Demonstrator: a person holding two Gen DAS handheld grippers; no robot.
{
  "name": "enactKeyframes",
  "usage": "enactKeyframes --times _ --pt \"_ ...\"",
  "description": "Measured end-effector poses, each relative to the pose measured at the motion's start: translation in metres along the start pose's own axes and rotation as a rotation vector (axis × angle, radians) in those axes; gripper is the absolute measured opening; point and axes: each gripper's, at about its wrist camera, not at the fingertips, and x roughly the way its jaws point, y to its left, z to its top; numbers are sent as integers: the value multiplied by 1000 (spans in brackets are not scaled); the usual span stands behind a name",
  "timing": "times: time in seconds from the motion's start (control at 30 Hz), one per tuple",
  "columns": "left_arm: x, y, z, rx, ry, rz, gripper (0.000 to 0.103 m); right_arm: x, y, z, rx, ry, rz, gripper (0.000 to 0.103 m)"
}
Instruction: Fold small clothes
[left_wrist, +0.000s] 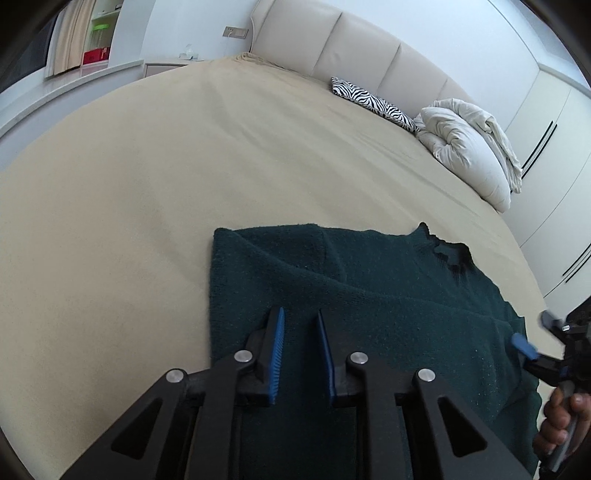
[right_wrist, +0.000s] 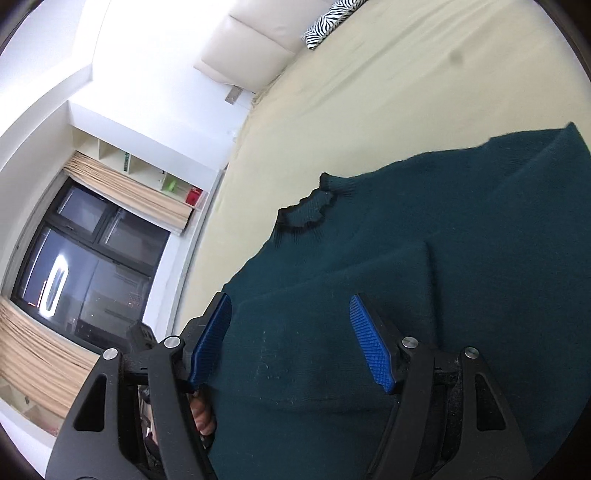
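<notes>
The dark green sweater (left_wrist: 369, 295) lies spread on the beige bed (left_wrist: 129, 203), its collar (left_wrist: 448, 254) toward the headboard. Its lower part runs under both tools and off the bottom of each view, so the hem cannot be seen, and the far sleeve is cut off at the right rim of the right wrist view.

The left gripper (left_wrist: 301, 314) hovers over the sweater with its fingers (left_wrist: 277, 332) a narrow gap apart; no cloth sits between them, so they are released. Just left of those fingers the sweater ends in a straight folded edge (left_wrist: 212, 295), and beyond it bare bed stretches wide. Ahead of the fingers the knit is folded over itself in a raised ridge.

The right gripper (right_wrist: 290, 306) has its fingers (right_wrist: 369, 343) spread wide above the sweater, also released, holding nothing; a folded flap (right_wrist: 388, 273) lies just ahead between them. Left of its left finger the sweater's edge meets bare bed.

Only the left wrist view shows the right tool from outside, at the sweater's right edge with a hand (left_wrist: 561, 417) on its handle, partly cut off. It also shows a zebra-print cushion (left_wrist: 373, 101) and a bundled white duvet (left_wrist: 469, 147) well beyond the collar. Only the right wrist view shows the dark window (right_wrist: 85, 266).
</notes>
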Motion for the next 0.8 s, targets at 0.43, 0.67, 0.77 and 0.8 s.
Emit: enactKeyframes --times 0.43,0.67,0.77,0.8 --pt "-76 17 -43 -23 7 68 43 -10 1 -40 -104 31 -79 76" --pt "-163 27 -108 -32 3 56 55 -108 31 -94 -46 -76 -29 79" --pt "-185 30 -148 -47 59 11 57 -144 25 -135 -23 -87 -32 79" --pt "-191 30 -160 -61 75 5 58 -154 21 -147 -14 -92 -38 79"
